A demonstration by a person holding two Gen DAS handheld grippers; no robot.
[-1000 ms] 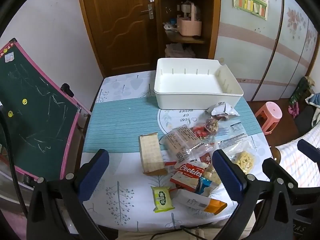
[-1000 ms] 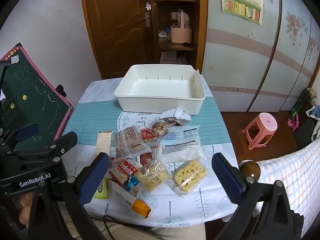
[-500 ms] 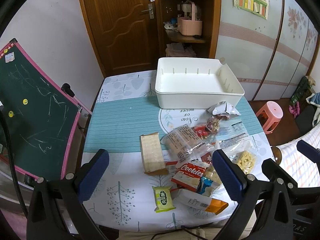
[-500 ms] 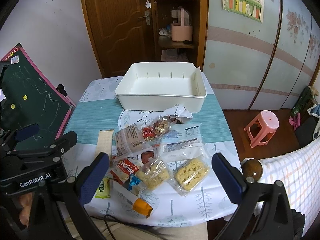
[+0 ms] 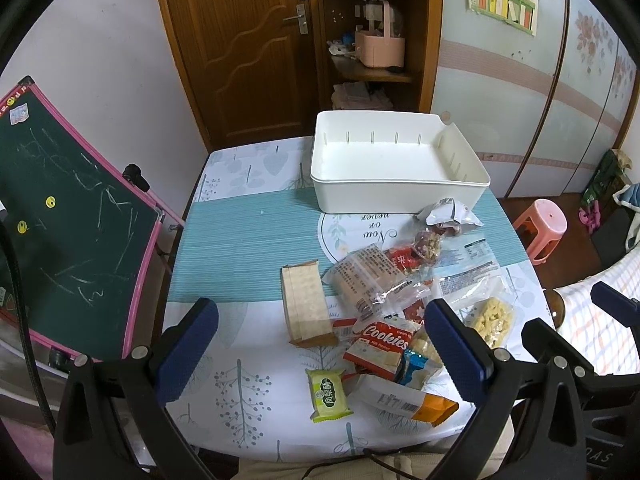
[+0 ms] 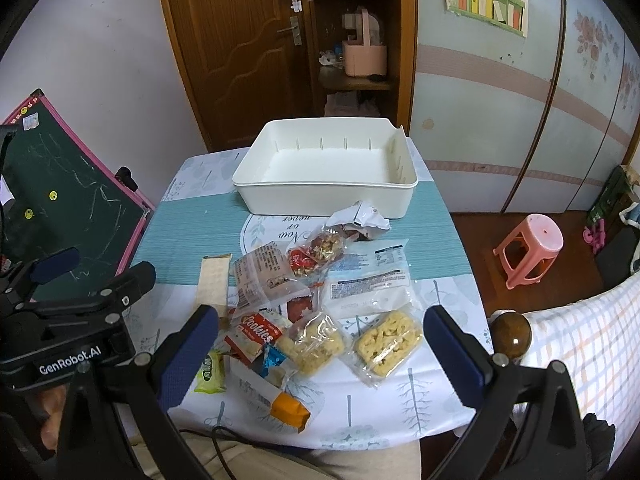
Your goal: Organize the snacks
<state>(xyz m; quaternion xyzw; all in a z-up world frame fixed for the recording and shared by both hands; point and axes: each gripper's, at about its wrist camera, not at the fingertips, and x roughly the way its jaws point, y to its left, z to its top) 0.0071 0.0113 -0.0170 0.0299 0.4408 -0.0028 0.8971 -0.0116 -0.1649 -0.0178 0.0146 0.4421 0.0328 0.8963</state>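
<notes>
- left tongs (image 5: 320, 344) are spread wide with nothing between the blue pads, hovering over the near edge of the worktop (image 5: 240, 240)
- right tongs (image 6: 320, 344) same deal, gaping wide and empty, hanging above the near edge just to the right of the left ones
- the snack pile sits in the middle-to-near part of the worktop, well below both sets of tongs, nothing touching them
- in the left wrist view the tan cracker pack (image 5: 306, 304) lies at about 12 o'clock from the gap between the pads, and the green snack packet (image 5: 327, 394) sits right in the gap, toward 6 o'clock
- red cookies pack (image 5: 380, 344) is at roughly 3 o'clock in that gap, just beside the right pad, with the white and orange packet (image 5: 408, 400) at about 5 o'clock
- in the right wrist view two clear packs of yellow puffed snacks (image 6: 388, 340) lie between the pads, a bit toward 3 o'clock
- the white flat packet (image 6: 370, 280) with printed text is at 12 o'clock from those, and a crumpled silver wrapper (image 6: 360, 220) is further out, just beside the bin
- white plastic bin (image 5: 392, 164) sits at the far side of the worktop, 12 o'clock from everything, no snacks in it
</notes>
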